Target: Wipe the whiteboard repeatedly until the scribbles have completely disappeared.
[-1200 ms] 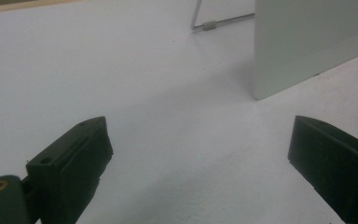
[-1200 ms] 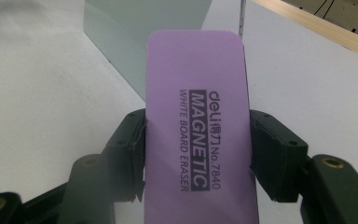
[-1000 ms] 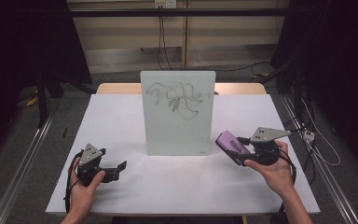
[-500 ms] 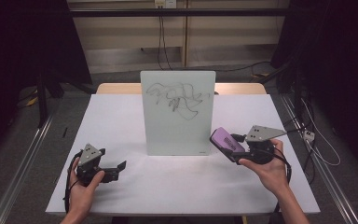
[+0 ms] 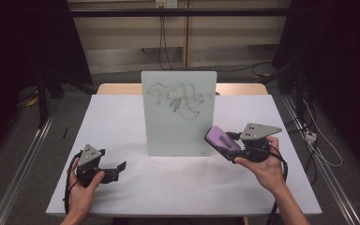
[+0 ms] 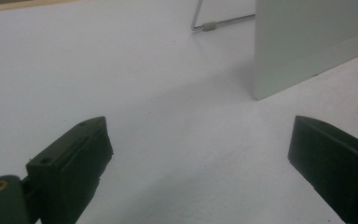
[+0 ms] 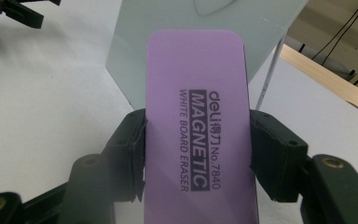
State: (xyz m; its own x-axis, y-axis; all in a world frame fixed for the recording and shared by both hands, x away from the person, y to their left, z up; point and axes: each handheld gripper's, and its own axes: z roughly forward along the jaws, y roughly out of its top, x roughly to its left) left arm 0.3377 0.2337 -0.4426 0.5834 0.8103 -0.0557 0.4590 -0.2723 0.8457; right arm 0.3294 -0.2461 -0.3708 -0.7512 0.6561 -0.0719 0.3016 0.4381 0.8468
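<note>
**Eraser held up at the whiteboard's lower right corner**

The right gripper (image 5: 227, 146) is clenched on a purple eraser (image 5: 221, 139), its jaws pressing the two long sides. The eraser's long axis runs out along the jaws, its free end pointing up and to the left at the whiteboard (image 5: 178, 112), just beside the board's lower right corner and above the counter (image 5: 122, 112). In the right gripper view the eraser (image 7: 198, 116) is a flat lilac slab with rounded corners, printed "deli MAGNETIC WHITE BOARD ERASER No. 7840". The upright board bears dark scribbles. Since a second ago the eraser has moved left, closer to the board. The left gripper (image 5: 115, 169) rests released on the counter, jaws wide apart, where it lay before.
</note>
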